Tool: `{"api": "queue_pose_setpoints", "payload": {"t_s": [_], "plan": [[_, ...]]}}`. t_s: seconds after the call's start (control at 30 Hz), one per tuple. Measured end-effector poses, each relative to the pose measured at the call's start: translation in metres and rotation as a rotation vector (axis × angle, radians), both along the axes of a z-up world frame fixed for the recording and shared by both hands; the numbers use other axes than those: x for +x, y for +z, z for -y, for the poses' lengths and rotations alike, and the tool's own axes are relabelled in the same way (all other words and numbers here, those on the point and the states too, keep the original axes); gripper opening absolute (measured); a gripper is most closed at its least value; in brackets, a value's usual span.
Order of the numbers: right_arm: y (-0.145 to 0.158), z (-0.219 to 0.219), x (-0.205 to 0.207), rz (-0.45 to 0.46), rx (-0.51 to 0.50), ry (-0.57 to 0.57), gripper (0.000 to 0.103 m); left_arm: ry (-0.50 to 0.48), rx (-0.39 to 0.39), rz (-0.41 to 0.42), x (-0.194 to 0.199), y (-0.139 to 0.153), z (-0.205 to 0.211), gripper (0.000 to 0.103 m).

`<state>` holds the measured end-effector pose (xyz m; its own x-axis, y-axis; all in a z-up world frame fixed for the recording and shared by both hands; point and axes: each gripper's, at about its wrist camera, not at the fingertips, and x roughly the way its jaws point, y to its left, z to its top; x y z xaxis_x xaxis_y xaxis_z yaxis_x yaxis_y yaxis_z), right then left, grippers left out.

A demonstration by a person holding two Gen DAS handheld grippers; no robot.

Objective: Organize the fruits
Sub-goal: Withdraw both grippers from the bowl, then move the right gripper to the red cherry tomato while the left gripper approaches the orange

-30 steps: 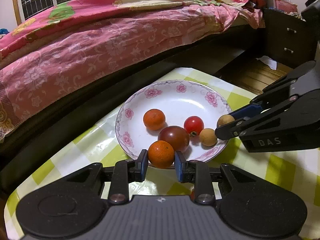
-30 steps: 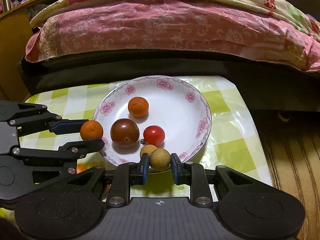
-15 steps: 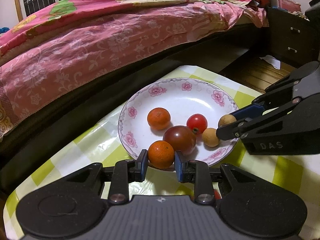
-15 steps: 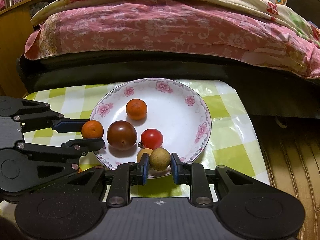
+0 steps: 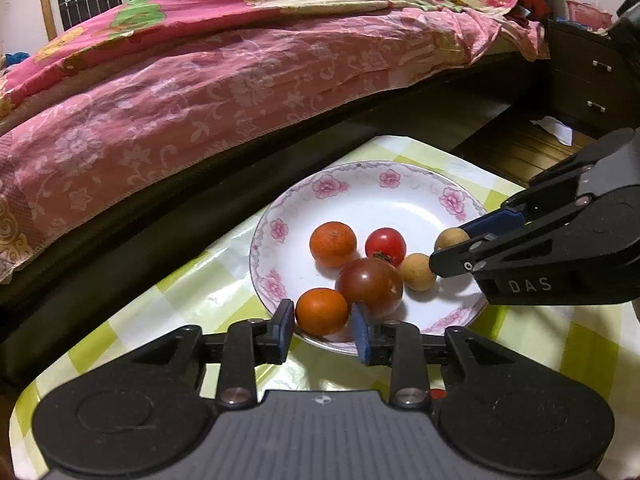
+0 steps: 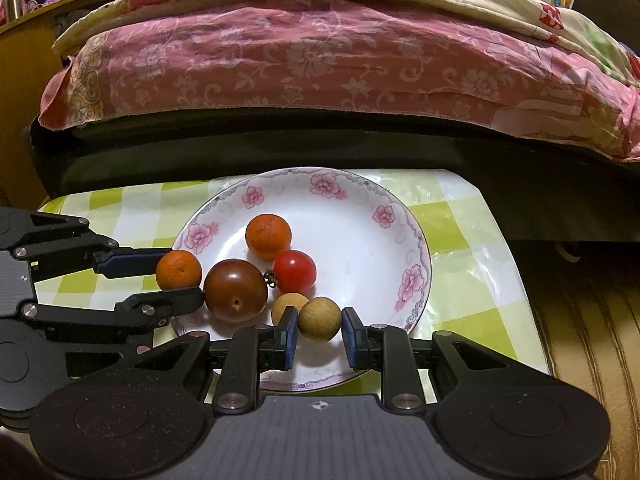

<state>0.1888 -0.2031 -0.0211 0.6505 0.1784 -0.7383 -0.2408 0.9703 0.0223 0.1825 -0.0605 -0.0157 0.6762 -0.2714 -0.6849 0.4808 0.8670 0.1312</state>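
Item 1, nearest: left gripper, jaws a little apart around a small orange at the near rim of the plate. A slight gap seems to show at each pad, so the fruit looks released, or close to it, not squeezed. Likely light, firm under a thin peel, dimpled skin giving fair grip; best taken across its widest girth, with the pads level

Item 2: right gripper, pads bracketing a brown longan over the plate's near edge. Light shows on both sides of the fruit, so it appears let go, though from the left wrist view the fingers hide the contact. Probably very light, with a dry brittle shell that may crack under force; round enough to roll, so a gentle hold across the middle suits it

Item 3: second longan, just behind and touching or nearly touching the first

Item 4: dark brown-red tomato, the largest piece, glossy and likely slippery and soft; it sits against the left gripper's fingertip, so a careless withdrawal could nudge it

Item 5: red cherry tomato, stem toward the dark one, thin-skinned

Item 6: second orange, farthest in, near the plate's middle

Item 7: green-checked tablecloth under the plate; pink floral bed beyond
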Motion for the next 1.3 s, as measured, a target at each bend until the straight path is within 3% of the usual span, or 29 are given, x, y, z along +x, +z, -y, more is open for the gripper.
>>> {"api": "queue_pose_setpoints", "payload": {"t_s": [0.5,0.73,0.97,1.3], "plan": [[0.014,0.013,-0.005,0.058,0.020,-0.050,0.025,0.024,-0.039,0.018,-0.008,0.017,-0.012,0.041],[0.030,0.015,-0.024,0.088,0.029,-0.064,0.025,-0.024,-0.074,0.024,-0.030,0.035,-0.021,0.042],[0.033,-0.005,-0.059,0.056,0.037,-0.018,0.025,-0.051,-0.065,-0.005,-0.052,0.037,-0.041,0.045],[0.006,-0.046,-0.079,-0.034,-0.009,0.172,0.025,-0.092,-0.083,-0.059,-0.073,0.034,-0.074,0.045]]}}
